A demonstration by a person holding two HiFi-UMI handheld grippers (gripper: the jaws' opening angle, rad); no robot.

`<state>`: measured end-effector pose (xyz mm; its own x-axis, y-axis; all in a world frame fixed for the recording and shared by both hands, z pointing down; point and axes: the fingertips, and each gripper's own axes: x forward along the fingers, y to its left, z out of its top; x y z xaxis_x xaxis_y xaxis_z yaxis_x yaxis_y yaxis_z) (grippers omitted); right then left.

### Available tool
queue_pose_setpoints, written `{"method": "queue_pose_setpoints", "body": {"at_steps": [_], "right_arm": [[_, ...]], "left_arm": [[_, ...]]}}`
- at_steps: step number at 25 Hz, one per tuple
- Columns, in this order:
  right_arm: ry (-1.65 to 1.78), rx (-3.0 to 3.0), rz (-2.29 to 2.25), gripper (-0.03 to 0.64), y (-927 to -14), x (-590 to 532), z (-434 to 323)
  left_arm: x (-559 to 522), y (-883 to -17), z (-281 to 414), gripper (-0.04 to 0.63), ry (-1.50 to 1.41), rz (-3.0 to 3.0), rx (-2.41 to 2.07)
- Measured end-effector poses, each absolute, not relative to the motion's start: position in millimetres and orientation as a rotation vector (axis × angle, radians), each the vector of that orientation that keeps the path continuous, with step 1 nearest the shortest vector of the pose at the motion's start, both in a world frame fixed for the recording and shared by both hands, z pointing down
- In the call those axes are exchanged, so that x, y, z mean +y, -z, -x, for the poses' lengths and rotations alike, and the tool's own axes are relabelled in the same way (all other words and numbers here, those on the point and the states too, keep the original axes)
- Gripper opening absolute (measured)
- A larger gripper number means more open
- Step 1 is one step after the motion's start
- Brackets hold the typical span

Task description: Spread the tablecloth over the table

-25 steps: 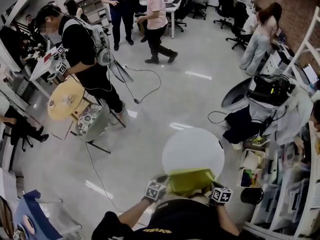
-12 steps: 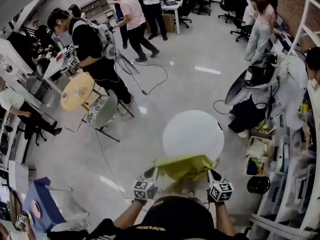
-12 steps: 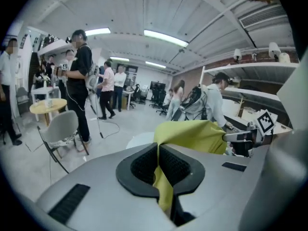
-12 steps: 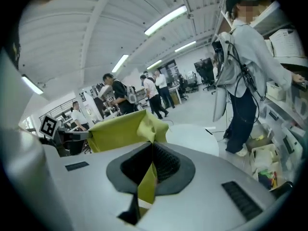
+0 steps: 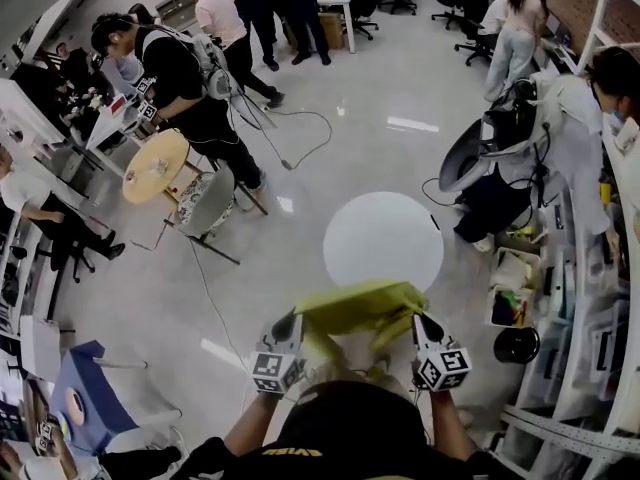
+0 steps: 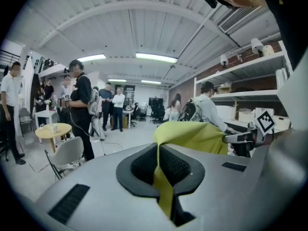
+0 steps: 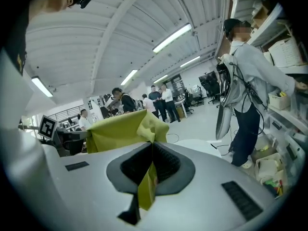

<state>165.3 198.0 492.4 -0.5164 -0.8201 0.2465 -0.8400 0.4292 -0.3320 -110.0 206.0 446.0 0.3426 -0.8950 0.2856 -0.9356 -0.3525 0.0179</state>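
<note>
A yellow-green tablecloth hangs bunched between my two grippers, held up in the air on the near side of a round white table. My left gripper is shut on one corner of the tablecloth, which runs pinched between its black pads. My right gripper is shut on the other corner of the tablecloth, with a strip of cloth squeezed between its pads. In the right gripper view the white table shows just beyond the cloth.
A person in a grey top stands at the shelves right of the table. A grey chair and a small round wooden table stand to the left, with a person in black beside them. Cables lie on the floor.
Both grippers have risen with the tablecloth and tipped towards level. The cloth now hangs stretched higher between them, near the table's front edge.
</note>
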Motion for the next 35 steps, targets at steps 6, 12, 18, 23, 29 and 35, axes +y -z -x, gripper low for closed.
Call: {"method": "queue_pose_setpoints", "body": {"at_steps": [6,12,18,23,29,35], "right_arm": [[-0.578,-2.587,-1.588,0.008,-474,223,-122],[-0.585,-2.478,-1.778,0.008,-460,272,-91],[-0.485,-2.361,-1.92,0.008,-445,329,-62],[-0.353,-2.357,-1.971,0.008,-424,353,-60],[-0.306,-2.378,-1.993,0.008,-412,383,-80],[-0.269,-2.37,-2.017,0.008,-414,403,-110]], "left_arm": [[223,-425,148,0.02,-0.29,-2.517,-1.666],[248,-424,195,0.02,-0.22,-2.565,-1.604],[280,-413,218,0.02,-0.144,-2.636,-1.568],[298,-397,216,0.02,-0.088,-2.684,-1.551],[323,-383,206,0.02,-0.071,-2.667,-1.61],[345,-386,195,0.02,-0.137,-2.679,-1.641]]}}
